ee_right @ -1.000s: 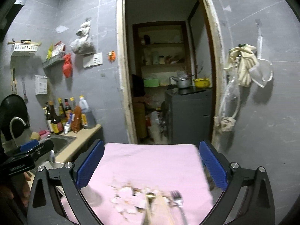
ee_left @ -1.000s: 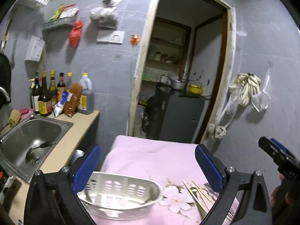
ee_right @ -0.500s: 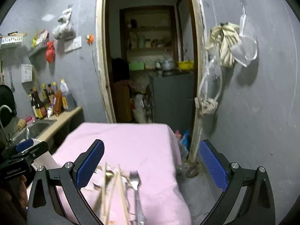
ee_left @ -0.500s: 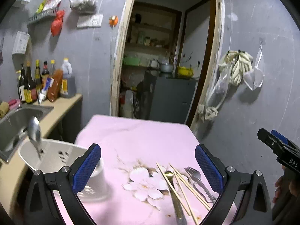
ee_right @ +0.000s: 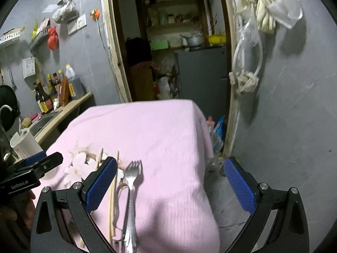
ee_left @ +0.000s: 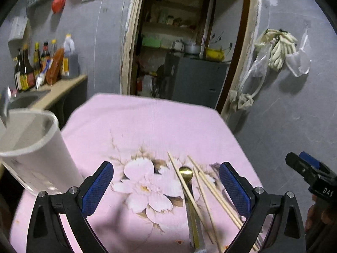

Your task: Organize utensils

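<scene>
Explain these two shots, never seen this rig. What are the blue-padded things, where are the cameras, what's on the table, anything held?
There is no robot here. A person holds a pair of hand-held tongs in each hand, and each pair carries a fisheye camera that looks forward along its two fingers.

In the left wrist view, the black arms with blue pads are the left tongs. They are open and hold nothing. The right wrist view shows the right tongs, also open and empty. Each view catches the other tool at its edge.

Both hover over a table with a pink floral cloth. On the cloth lie several wooden chopsticks, a gold spoon and a silver fork. A white container stands at the left, with a spoon sticking up from it.
</scene>
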Demonstrator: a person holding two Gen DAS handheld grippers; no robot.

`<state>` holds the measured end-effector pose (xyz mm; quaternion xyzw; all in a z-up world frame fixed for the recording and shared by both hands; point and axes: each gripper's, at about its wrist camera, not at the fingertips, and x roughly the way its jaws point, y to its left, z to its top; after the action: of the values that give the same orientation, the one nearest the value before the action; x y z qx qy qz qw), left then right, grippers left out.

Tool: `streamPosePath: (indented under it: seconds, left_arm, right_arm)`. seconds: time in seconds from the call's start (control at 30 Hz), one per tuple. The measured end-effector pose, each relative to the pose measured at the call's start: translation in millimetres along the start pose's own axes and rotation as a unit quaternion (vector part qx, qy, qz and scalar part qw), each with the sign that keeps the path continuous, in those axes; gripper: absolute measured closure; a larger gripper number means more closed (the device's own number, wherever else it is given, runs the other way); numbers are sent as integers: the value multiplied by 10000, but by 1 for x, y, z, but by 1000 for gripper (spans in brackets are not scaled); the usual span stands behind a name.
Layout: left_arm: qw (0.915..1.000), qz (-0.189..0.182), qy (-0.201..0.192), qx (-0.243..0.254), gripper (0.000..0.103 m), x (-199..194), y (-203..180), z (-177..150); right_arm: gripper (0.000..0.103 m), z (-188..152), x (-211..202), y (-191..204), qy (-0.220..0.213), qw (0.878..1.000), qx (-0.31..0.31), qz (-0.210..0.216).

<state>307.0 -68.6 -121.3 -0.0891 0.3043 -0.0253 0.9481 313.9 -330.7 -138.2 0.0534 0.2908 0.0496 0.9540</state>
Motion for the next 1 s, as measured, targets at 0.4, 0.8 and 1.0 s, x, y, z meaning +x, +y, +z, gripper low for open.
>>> streamPosePath:
  seconds: [0.4, 0.8, 1.0]
  left_arm:
    - [9944, -447, 818, -493, 15, 68, 16, -7]
    - [9863, -915, 1290, -458, 61, 104, 6, -6]
    - [9835, -970, 1428, -550, 77, 112, 12, -3]
  right_arm:
    - [37, -20, 71, 9, 735, 9935, 11, 867]
    - [73, -26, 113, 30, 1400, 9737, -64, 1794]
    - [76, -27, 130, 40, 1755, 9617, -58, 2102]
